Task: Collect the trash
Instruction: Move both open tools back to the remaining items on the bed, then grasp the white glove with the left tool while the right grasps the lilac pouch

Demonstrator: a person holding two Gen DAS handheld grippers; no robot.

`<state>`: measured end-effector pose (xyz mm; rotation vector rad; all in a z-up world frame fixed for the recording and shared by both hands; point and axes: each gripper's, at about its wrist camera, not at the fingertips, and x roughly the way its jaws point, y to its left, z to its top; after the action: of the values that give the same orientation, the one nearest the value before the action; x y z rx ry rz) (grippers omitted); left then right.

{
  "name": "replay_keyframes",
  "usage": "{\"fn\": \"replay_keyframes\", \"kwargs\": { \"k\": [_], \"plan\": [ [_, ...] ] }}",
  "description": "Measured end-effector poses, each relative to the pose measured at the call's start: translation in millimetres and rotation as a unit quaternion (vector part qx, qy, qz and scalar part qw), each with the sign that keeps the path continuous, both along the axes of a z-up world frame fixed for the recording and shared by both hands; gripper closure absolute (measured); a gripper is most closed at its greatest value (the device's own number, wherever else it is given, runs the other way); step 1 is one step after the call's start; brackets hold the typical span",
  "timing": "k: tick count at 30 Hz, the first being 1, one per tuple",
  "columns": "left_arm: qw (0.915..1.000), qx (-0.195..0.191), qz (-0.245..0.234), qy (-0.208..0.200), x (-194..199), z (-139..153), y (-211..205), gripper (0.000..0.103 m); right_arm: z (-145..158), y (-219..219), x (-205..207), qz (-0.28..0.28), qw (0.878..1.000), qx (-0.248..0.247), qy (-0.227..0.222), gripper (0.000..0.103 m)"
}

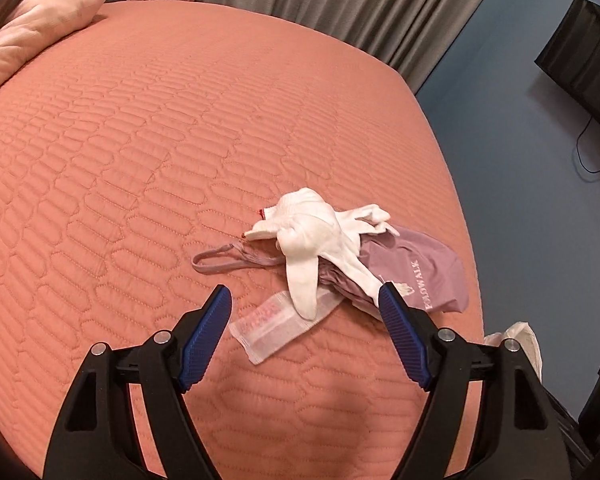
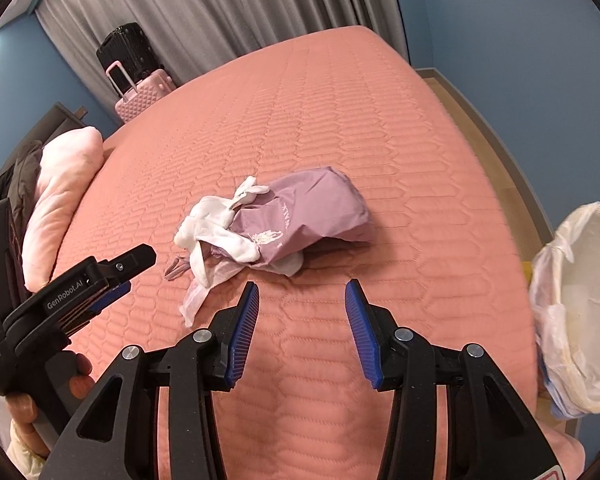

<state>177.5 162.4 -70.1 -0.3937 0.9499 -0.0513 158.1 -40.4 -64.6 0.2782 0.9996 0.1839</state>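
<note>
A small heap lies on the salmon quilted bed (image 1: pixel 140 140): white gloves (image 1: pixel 312 236) draped over a crumpled purple bag (image 1: pixel 420 268), a purple strap (image 1: pixel 224 262) and a clear plastic wrapper (image 1: pixel 268 328). My left gripper (image 1: pixel 304 292) hovers open just short of the heap, the wrapper lying in the gap between its blue pads, untouched. In the right wrist view the same gloves (image 2: pixel 216 224) and bag (image 2: pixel 312 208) lie ahead. My right gripper (image 2: pixel 303 285) is open over bare bedcover, nothing between its fingers. The left gripper (image 2: pixel 134 274) shows at the left, held by a hand.
A bin lined with a white bag (image 2: pixel 580 308) stands beside the bed's right edge, also seen as the white bag (image 1: pixel 520 336). A pink pillow (image 2: pixel 60 200) lies at the left. Pink (image 2: pixel 140 96) and black (image 2: pixel 128 52) suitcases stand by grey curtains.
</note>
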Motion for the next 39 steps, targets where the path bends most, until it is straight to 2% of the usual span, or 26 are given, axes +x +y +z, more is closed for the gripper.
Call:
{"fn": "replay_keyframes", "kwargs": {
  "k": [10,15,18,19,20,21,22,23,25,29,32,39],
  "plan": [
    [0.9998,0.002,-0.019,0.007,52.7,-20.4,-8.0,0.033,-39.1,8.0,48.9,-0.021,0.999,0.024,0.038,0.058],
    [0.9992,-0.006,-0.034,0.022,65.8,-35.4,-12.6,0.052,-48.6,9.7,62.4,-0.029,0.998,0.042,0.046,0.058],
    [0.9989,-0.015,-0.037,0.025,69.2,-41.0,-10.5,0.068,-51.0,12.4,68.9,-0.029,0.997,0.051,0.046,0.058],
    [0.9987,-0.018,-0.041,0.026,69.4,-41.6,-9.9,0.076,-51.9,13.8,71.1,-0.027,0.997,0.052,0.047,0.059],
    [0.9986,-0.019,-0.043,0.026,69.1,-40.9,-9.1,0.082,-51.9,13.4,72.6,-0.027,0.997,0.053,0.048,0.062],
    [0.9986,-0.016,-0.045,0.024,67.7,-39.6,-8.6,0.083,-52.4,14.6,73.4,-0.025,0.997,0.055,0.049,0.071],
    [0.9986,-0.013,-0.046,0.021,66.8,-37.6,-8.4,0.086,-51.9,16.1,72.6,-0.021,0.997,0.057,0.050,0.086],
    [0.9986,-0.012,-0.048,0.017,65.6,-35.2,-7.8,0.088,-51.1,17.7,72.5,-0.017,0.997,0.058,0.050,0.091],
    [0.9986,-0.012,-0.051,0.010,61.4,-27.8,-8.3,0.089,-45.0,20.2,69.9,-0.010,0.997,0.059,0.043,0.100],
    [0.9983,-0.010,-0.056,-0.014,47.6,-2.2,-9.6,0.089,-19.2,22.9,56.6,0.000,0.999,0.049,0.012,0.101],
    [0.9976,-0.009,-0.061,-0.032,44.9,16.3,-12.5,0.089,8.0,20.1,47.7,0.004,0.999,0.048,-0.016,0.101],
    [0.9937,-0.001,-0.084,-0.075,11.4,65.5,-28.1,0.089,76.1,0.8,18.2,-0.005,0.995,0.058,-0.080,0.101]
  ]
}}
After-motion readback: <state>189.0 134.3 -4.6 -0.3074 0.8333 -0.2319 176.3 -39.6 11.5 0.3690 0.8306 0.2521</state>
